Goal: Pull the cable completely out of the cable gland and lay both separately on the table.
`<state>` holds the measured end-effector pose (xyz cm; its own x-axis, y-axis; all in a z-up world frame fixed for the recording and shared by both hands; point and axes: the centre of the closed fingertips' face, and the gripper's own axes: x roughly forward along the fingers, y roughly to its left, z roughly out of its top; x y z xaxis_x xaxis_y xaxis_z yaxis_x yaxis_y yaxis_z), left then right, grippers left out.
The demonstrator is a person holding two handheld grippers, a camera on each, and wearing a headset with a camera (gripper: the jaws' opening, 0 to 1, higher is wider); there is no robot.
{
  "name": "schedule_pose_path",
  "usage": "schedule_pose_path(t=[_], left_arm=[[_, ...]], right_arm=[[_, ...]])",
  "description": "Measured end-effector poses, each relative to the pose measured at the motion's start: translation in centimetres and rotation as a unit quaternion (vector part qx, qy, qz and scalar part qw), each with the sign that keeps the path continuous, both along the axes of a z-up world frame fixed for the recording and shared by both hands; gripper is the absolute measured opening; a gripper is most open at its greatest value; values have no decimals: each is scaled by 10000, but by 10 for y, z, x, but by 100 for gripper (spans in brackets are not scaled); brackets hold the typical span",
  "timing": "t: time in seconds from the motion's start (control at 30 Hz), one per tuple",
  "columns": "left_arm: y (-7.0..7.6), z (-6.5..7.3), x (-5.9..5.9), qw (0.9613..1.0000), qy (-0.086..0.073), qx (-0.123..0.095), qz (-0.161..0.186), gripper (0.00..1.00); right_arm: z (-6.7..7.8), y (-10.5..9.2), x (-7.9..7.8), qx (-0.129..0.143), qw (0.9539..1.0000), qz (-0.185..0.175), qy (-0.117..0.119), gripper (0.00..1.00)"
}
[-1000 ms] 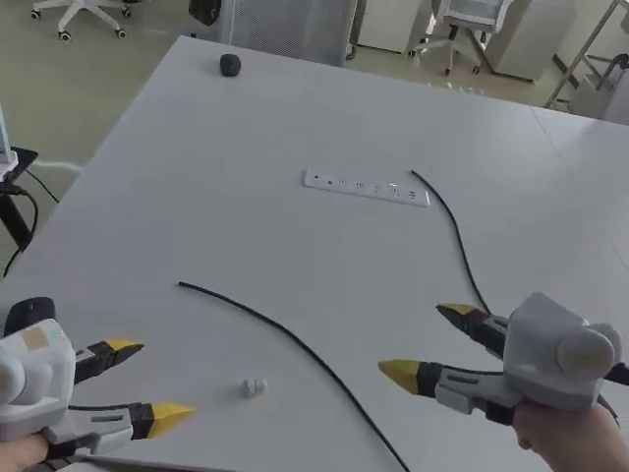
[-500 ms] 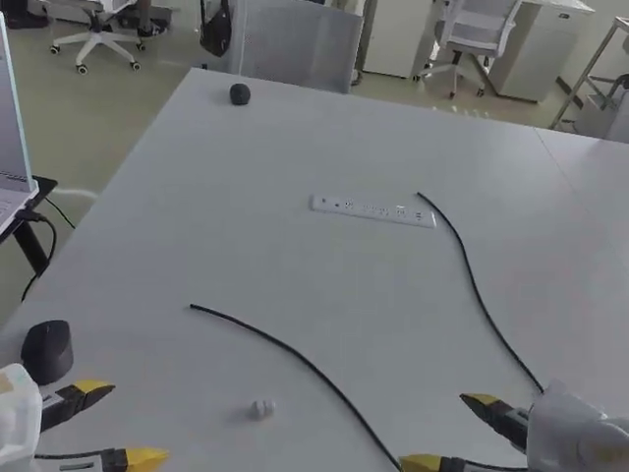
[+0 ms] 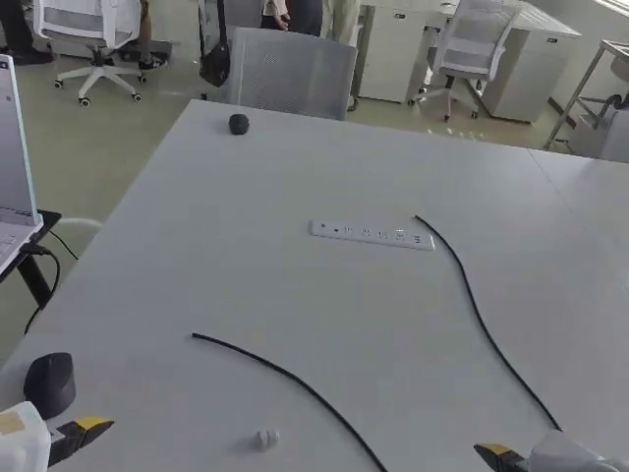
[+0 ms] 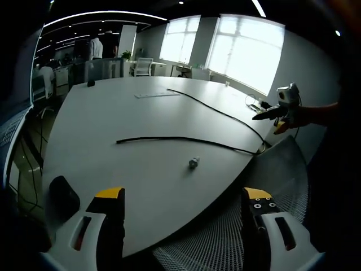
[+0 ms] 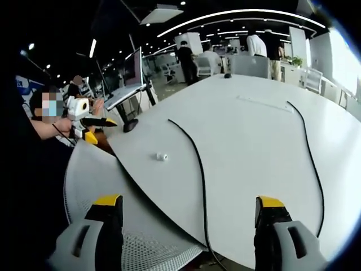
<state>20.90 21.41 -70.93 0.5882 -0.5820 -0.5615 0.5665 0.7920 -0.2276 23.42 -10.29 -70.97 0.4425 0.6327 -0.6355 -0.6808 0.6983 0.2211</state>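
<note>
While the headset is tipping upward, so that the whole table [image 3: 246,197] is sitting lower in the head view than a second ago (camera motion, not the things), I am seeing both grippers pulled back. A second ago they were reaching well over the tabletop; now just their yellow tips are peeking in at that view's bottom edge.

The left gripper [image 4: 184,195] is hanging released off the near edge, jaws spread wide and holding nothing. The right gripper [image 5: 189,201] is the same, wide apart and empty, also off the table edge.

The cable [image 3: 295,382] and the gland [image 3: 265,439] are lying where they lay before, both on the table and apart from each other. In the head view the cable's long axis is running diagonally in a gentle curve. Its free end is pointing up-left and the rest is heading down-right toward the near edge. The gland is sitting just beside it on the near left side, not touching; I cannot tell which way it is pointing, it is too small.

Farther off, a power strip [image 3: 371,235] is lying across the table, with a second cable [image 3: 482,320] curving away from its right end.
</note>
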Motion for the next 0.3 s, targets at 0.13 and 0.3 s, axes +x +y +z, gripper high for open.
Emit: schedule_pose_path(t=[0.13, 0.3], left_arm=[[1, -1, 1, 10000, 2, 6, 5, 88], [1, -2, 2, 10000, 39, -48, 15, 90]], right_arm=[[1, 3, -1, 98, 9999, -34, 32, 99], [-2, 3, -2, 30, 10000, 0, 31, 99]])
